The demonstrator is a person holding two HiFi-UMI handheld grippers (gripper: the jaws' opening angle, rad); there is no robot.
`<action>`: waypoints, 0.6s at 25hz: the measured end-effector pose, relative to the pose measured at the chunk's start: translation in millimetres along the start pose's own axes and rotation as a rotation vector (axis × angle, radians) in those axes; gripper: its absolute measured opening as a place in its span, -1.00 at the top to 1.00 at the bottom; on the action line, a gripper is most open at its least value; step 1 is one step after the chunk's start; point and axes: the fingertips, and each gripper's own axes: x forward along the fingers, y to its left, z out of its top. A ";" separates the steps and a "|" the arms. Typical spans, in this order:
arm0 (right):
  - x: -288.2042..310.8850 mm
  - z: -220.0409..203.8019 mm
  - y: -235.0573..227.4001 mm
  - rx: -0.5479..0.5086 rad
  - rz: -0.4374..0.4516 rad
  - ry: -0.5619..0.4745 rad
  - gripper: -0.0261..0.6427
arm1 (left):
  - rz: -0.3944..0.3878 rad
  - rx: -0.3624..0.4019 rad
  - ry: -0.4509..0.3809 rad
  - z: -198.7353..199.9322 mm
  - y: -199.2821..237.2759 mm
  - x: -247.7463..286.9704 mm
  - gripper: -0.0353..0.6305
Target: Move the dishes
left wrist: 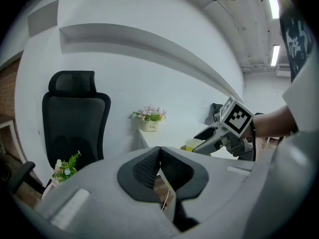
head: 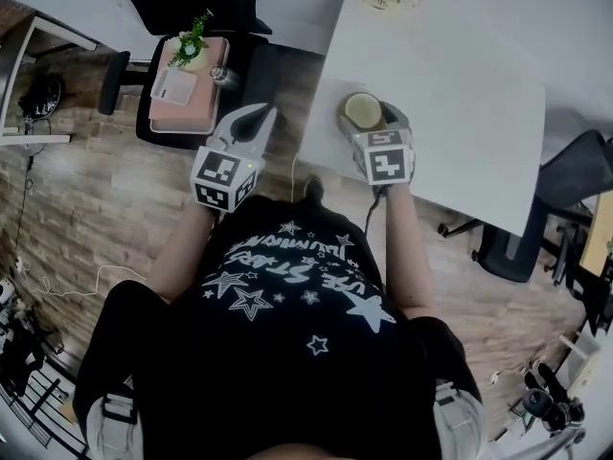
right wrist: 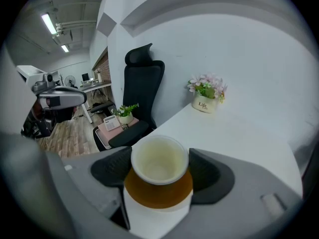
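Right gripper view: my right gripper (right wrist: 159, 175) has its fingers (right wrist: 110, 169) spread wide, clamped on the cream round ceramic cup with brown base (right wrist: 159, 161), at the white counter's (right wrist: 239, 133) near edge. Left gripper (left wrist: 159, 158) fingers pinched together, empty, off the counter.

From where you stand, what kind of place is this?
Probably an office: a black high-backed office chair, a white desk with a flower pot, and more desks under ceiling strip lights in the background.
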 end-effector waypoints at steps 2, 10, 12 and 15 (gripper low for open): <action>-4.4 6.1 -3.3 -0.004 0.006 -0.008 -0.16 | 0.010 -0.007 -0.003 0.6 1.4 2.5 0.86; -19.1 52.8 -22.0 -0.032 0.069 -0.083 -0.16 | 0.064 -0.015 -0.029 11.6 6.2 11.0 0.86; -13.3 64.3 -27.0 -0.040 0.085 -0.095 -0.16 | 0.085 -0.022 -0.030 11.5 10.7 12.5 0.86; 4.6 77.0 -37.9 -0.054 0.108 -0.096 -0.16 | 0.121 -0.042 -0.025 9.6 17.7 14.6 0.86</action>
